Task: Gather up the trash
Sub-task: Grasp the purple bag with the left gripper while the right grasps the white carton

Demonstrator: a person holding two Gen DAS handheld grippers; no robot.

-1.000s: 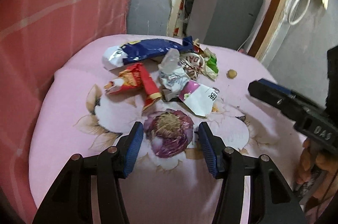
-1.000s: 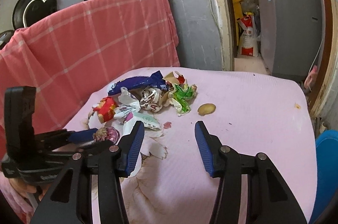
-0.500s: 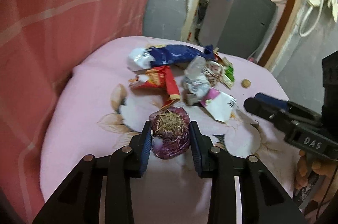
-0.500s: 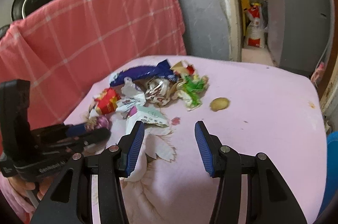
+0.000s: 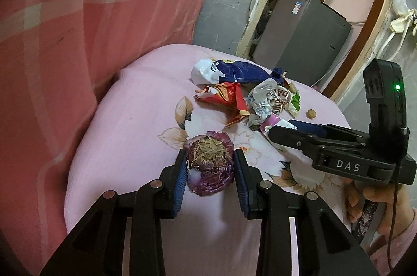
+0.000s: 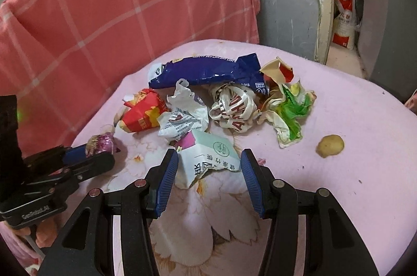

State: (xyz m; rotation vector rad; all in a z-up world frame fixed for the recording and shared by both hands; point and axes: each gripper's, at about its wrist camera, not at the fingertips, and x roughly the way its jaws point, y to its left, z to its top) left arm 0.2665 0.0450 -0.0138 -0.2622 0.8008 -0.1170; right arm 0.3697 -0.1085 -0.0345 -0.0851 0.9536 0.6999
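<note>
Since a second ago my left gripper [image 5: 210, 173] has gone from spread fingers to pinching the purple onion scrap [image 5: 210, 164], which now sits between both pads above the pink counter [image 5: 135, 135]. I judge the first pickup secured.

My right gripper [image 6: 209, 177] has advanced; its fingers are spread either side of the torn white carton piece [image 6: 208, 158], not yet touching it. The wrapper pile [image 6: 221, 99] and a small potato piece [image 6: 330, 145] remain on the counter.

No bin is in view. Whether the onion scrap is clear of the counter I cannot tell.
</note>
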